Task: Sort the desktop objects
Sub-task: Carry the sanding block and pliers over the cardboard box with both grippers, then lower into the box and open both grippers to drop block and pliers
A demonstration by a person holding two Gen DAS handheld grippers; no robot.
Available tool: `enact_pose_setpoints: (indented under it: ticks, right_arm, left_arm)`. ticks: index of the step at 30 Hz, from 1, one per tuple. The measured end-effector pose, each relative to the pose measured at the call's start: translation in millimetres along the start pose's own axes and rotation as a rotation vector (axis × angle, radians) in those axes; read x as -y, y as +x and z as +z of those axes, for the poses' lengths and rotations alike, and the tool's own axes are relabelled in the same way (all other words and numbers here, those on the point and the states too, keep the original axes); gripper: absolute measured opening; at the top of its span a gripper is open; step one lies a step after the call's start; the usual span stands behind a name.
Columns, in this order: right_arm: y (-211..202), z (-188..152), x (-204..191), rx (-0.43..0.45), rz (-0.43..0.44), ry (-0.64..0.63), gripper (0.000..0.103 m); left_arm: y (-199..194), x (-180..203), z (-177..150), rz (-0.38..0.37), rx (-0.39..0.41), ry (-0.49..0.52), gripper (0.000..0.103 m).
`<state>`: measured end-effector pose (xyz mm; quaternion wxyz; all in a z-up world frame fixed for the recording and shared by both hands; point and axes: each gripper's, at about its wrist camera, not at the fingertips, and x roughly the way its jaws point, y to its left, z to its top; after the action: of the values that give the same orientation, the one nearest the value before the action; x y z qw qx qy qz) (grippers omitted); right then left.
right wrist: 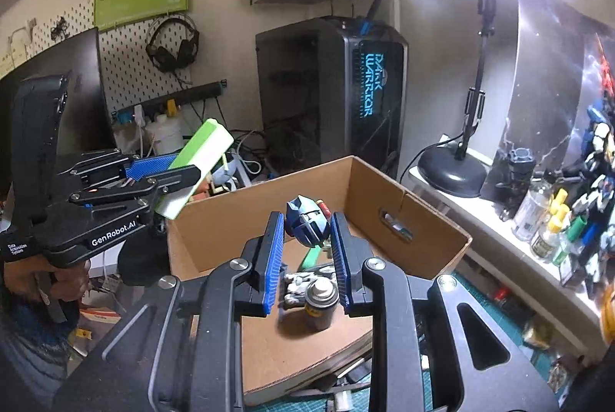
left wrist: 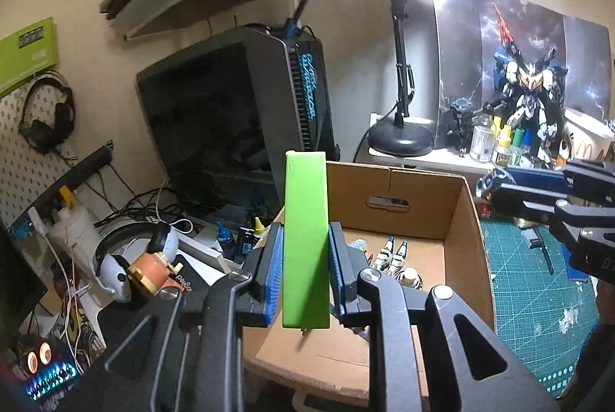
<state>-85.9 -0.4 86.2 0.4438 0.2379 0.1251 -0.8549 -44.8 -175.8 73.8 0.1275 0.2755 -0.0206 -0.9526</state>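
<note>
Left hand-held gripper (left wrist: 305,269): blue pads closed on a green block (left wrist: 305,239), held upright above the near edge of an open cardboard box (left wrist: 465,219). Right hand-held gripper (right wrist: 307,258): jaws closed on a blue toy robot head (right wrist: 307,225) over the same box, which holds a small metal-capped can (right wrist: 322,302) and grey model parts (right wrist: 296,287). Surroundings: green cutting mat (left wrist: 534,281) on the bench beside the box, black computer tower (right wrist: 330,92) behind it.
</note>
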Motion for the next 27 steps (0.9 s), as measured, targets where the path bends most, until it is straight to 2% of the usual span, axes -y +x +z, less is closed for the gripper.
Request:
enact_pose_setpoints:
  ticks: [13, 27]
  right_arm:
    - [60, 12, 24, -0.099, 0.013, 0.009, 0.023]
    - [165, 0, 68, -0.303, 0.021, 0.053, 0.023]
  left_arm:
    - [81, -2, 11, -0.039, -0.161, 0.038, 0.022]
    - [163, -5, 10, -0.046, -0.339, 0.099, 0.022]
